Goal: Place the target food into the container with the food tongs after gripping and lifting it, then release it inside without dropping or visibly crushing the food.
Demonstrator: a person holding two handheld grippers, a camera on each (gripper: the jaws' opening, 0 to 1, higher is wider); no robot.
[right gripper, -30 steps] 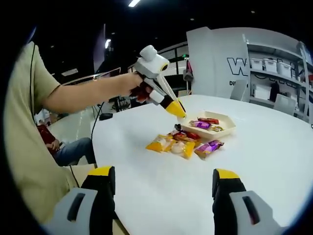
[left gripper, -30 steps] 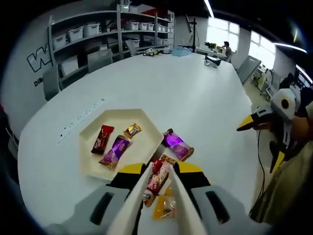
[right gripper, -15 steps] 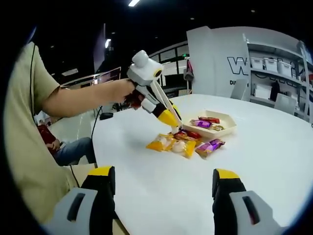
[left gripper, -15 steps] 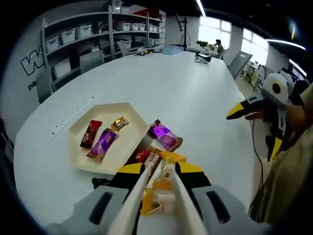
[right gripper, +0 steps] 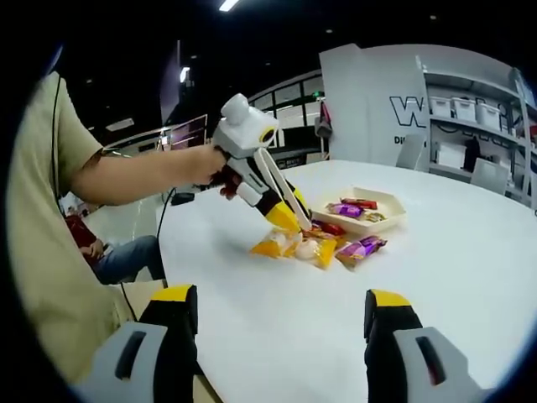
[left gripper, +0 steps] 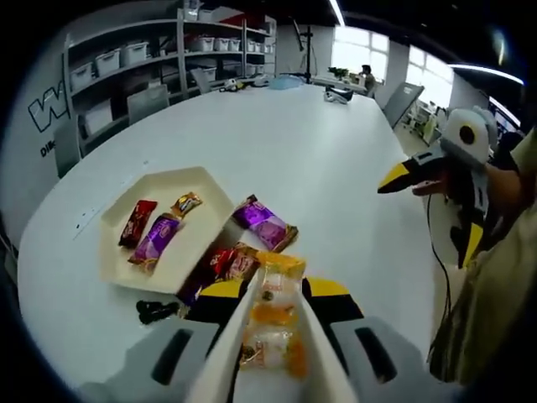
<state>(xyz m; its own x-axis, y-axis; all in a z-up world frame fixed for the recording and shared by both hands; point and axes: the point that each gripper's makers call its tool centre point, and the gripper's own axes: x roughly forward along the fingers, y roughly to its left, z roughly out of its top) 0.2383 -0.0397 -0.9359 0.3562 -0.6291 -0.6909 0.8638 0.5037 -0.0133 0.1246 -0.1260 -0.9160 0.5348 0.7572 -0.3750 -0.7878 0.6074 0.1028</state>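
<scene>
On the white surface (left gripper: pixel 336 159), a cream tray (left gripper: pixel 201 189) holds three wrapped candies. Just right of it, off its edge, the left hand-held gripper (left gripper: pixel 273 327) frames an orange snack packet (left gripper: pixel 273 323); I cannot tell if it grips. The right hand-held gripper (right gripper: pixel 281 336) is wide open.

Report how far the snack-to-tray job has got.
Done: three wrapped snacks already lie in the tray. In hand: the left gripper has its tongs around the yellow packet, which looks to be still on the table; whether the tongs are shut on it I cannot tell. Left: grip, lift, carry to the tray, release. The purple packet and red packet also lie outside. The right gripper is open and idle.
</scene>
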